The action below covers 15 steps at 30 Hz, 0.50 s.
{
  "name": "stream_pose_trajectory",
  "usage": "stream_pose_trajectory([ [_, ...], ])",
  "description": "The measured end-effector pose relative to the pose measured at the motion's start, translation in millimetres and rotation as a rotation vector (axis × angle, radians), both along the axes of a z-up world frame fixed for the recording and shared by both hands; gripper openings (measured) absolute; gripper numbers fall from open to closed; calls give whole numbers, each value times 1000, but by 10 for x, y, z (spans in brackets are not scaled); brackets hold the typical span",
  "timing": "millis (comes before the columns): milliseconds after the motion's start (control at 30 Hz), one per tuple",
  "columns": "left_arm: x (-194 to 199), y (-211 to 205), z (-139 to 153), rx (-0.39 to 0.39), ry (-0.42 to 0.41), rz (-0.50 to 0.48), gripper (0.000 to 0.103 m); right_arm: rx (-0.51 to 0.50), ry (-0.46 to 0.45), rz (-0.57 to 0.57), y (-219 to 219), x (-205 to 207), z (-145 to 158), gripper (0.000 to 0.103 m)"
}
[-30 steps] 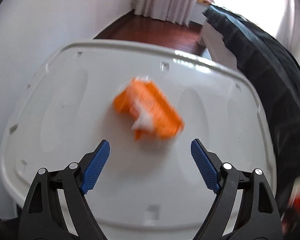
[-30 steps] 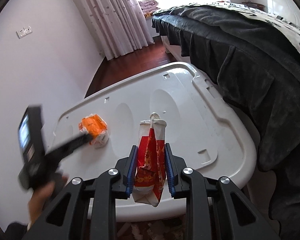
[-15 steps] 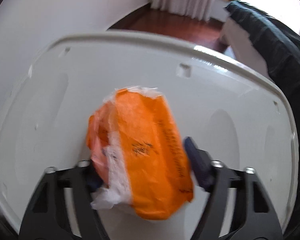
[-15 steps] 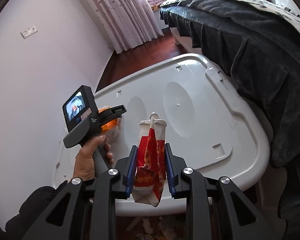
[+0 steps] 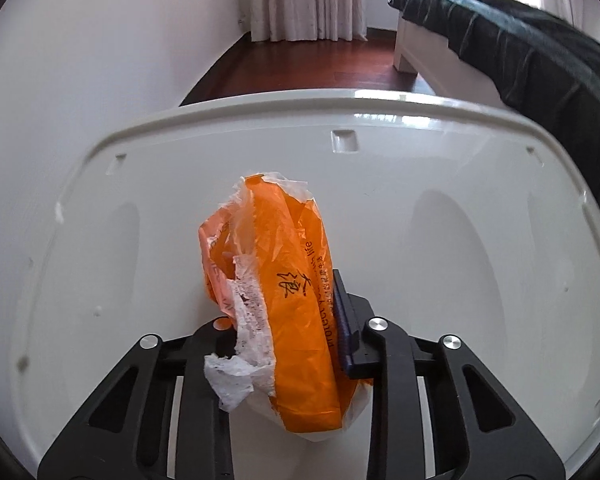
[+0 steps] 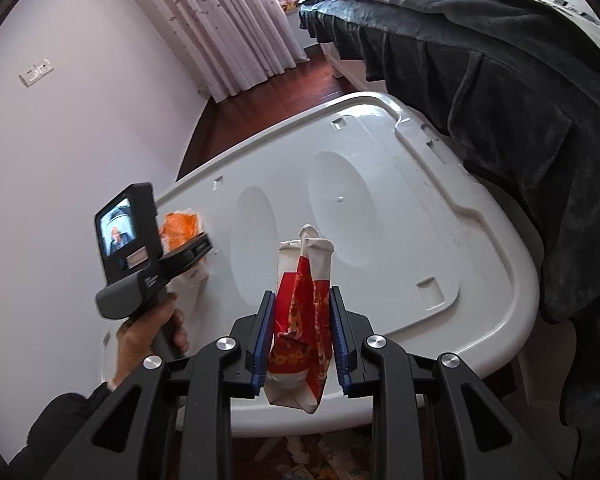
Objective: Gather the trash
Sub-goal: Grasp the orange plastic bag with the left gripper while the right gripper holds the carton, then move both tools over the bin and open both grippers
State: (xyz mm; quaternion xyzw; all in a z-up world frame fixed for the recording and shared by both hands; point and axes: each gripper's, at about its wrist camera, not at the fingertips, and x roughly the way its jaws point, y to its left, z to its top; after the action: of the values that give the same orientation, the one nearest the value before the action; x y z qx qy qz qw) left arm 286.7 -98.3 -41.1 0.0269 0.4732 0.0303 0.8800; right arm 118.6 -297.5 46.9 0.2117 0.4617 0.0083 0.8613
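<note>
My left gripper (image 5: 288, 308) is shut on a crumpled orange and white plastic bag (image 5: 288, 280) above the white plastic lid (image 5: 440, 208). The bag hides the left finger. The bag (image 6: 180, 228) and the left gripper (image 6: 188, 252) also show in the right wrist view, at the lid's left side. My right gripper (image 6: 300, 332) is shut on a red and white paper wrapper (image 6: 304, 312) and holds it upright near the lid's (image 6: 400, 216) front edge.
A bed with a dark blanket (image 6: 500, 80) stands close along the lid's right side. A white wall (image 6: 60, 140) is on the left, curtains (image 6: 228, 20) and dark wood floor at the back. Bits of litter (image 6: 308, 452) lie on the floor below the lid.
My left gripper moved forward around the orange bag and closed on it, lifting it upright. My right gripper kept its hold on the wrapper and shifted slightly.
</note>
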Motion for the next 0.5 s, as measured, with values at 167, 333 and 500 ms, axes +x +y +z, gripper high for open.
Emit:
stream_pose_trajectory([
  [167, -197, 159, 25, 39, 12, 22, 24, 2, 20, -13, -27, 36, -50, 26],
  [333, -537, 180, 241, 101, -43, -34, 23, -26, 38, 19, 82, 82, -99, 26],
  [500, -1013, 254, 652, 114, -115, -76, 23, -65, 39, 37, 226, 127, -130, 27],
])
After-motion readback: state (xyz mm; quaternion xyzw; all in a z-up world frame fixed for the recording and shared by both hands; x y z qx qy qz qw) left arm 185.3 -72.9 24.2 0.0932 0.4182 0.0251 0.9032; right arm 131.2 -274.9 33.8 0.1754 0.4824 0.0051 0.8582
